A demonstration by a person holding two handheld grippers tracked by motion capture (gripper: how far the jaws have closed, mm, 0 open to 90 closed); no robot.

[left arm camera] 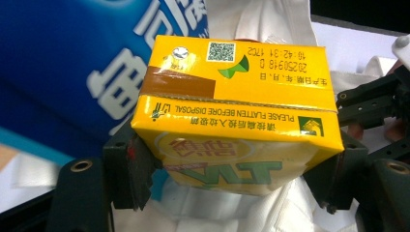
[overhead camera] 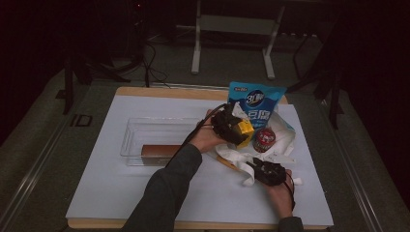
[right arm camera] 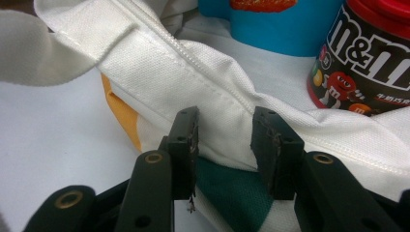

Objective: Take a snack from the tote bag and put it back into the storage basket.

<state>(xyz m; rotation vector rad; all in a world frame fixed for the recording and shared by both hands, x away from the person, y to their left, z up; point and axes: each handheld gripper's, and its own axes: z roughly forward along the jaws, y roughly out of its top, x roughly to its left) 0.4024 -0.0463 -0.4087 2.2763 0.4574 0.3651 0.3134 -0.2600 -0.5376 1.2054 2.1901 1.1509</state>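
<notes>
My left gripper (overhead camera: 240,131) is shut on a yellow drink carton (overhead camera: 247,126), held above the white cloth bag (overhead camera: 285,133). In the left gripper view the carton (left arm camera: 237,96) sits squeezed between both black jaws of the left gripper (left arm camera: 234,152), with its printed end towards the camera. My right gripper (overhead camera: 255,167) rests low at the bag's near edge. Its jaws stand apart in the right gripper view, with the right gripper (right arm camera: 225,123) astride the bag's stitched white hem (right arm camera: 217,82); the pads do not visibly press on it.
A blue snack pouch (overhead camera: 255,102) stands behind the bag. A red-lidded M&M's can (overhead camera: 264,140) stands on the bag, close ahead of the right gripper. A clear plastic tray (overhead camera: 138,130) at the left holds a brown box (overhead camera: 159,151). The table's front edge (overhead camera: 193,224) is near.
</notes>
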